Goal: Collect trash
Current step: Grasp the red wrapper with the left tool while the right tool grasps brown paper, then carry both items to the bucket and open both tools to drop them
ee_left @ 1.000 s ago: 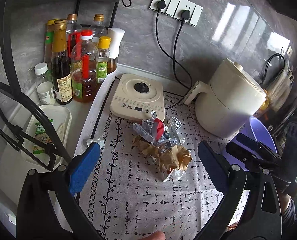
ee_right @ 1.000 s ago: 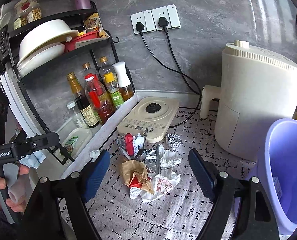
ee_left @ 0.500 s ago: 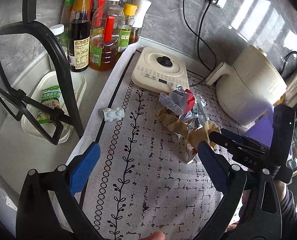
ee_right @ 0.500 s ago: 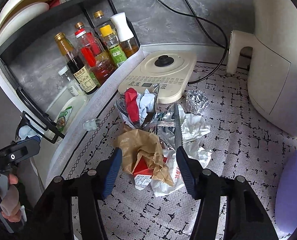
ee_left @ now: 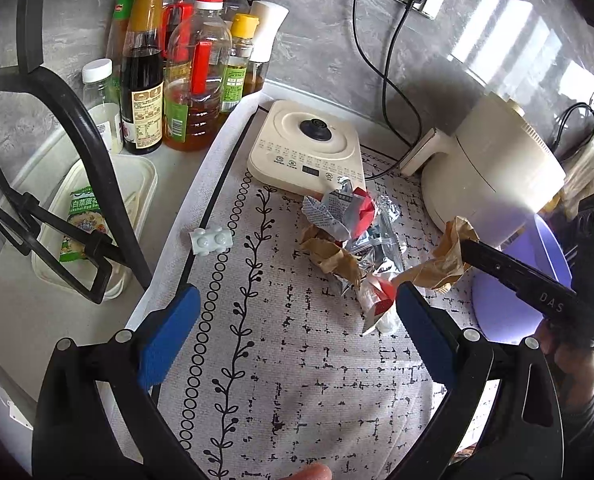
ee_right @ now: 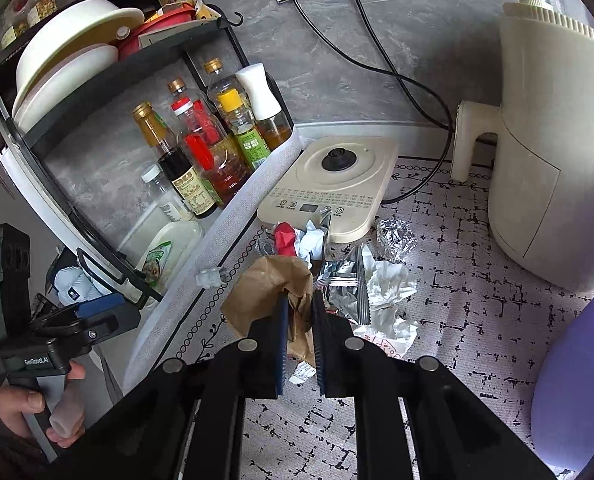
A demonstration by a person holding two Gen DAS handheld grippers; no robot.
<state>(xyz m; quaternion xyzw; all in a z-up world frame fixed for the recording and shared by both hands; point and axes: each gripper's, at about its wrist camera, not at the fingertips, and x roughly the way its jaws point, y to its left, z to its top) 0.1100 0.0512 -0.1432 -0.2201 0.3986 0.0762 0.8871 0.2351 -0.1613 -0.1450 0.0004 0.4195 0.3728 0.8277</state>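
Pick step: right gripper [ee_right: 299,320] clenched on crumpled brown paper [ee_right: 273,284], left gripper [ee_left: 293,320] released and idle; next, carry paper rightward to purple bin [ee_right: 577,364].

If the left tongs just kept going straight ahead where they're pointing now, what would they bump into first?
Probably the trash pile, starting with the red-and-white wrapper nearest the open left tongs. Only patterned mat lies before it, though depth is hard to judge.
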